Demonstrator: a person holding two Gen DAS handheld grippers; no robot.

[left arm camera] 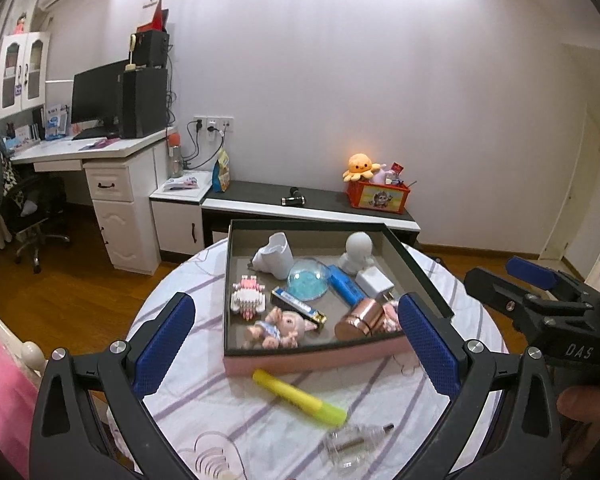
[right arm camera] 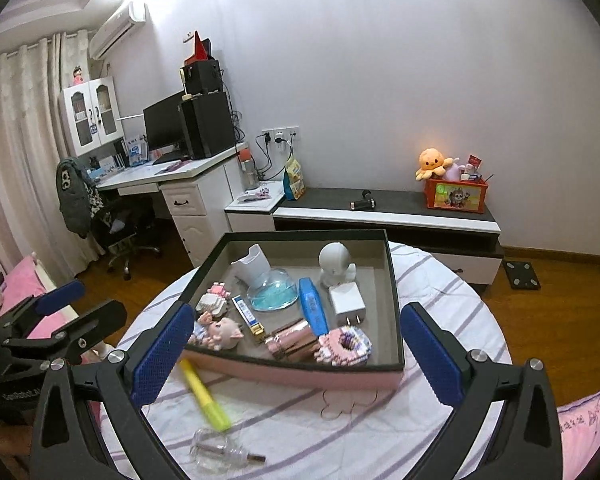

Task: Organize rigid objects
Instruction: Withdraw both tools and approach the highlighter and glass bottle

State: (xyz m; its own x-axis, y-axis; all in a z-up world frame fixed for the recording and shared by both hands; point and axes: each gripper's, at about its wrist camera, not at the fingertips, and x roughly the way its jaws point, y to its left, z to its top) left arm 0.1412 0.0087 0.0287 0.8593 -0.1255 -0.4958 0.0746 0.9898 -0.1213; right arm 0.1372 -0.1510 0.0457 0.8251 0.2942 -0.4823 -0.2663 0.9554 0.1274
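Observation:
A shallow pink-sided box stands on the round striped table. It holds several small things: a pig doll, a copper cylinder, a blue case, a white charger, a clear dome. A yellow highlighter and a clear bottle lie on the cloth in front of the box. My left gripper and right gripper are both open and empty, above the table's near side.
The right gripper shows at the right edge of the left wrist view. A low bench with an orange toy crate stands behind the table. A desk with an office chair is to the left.

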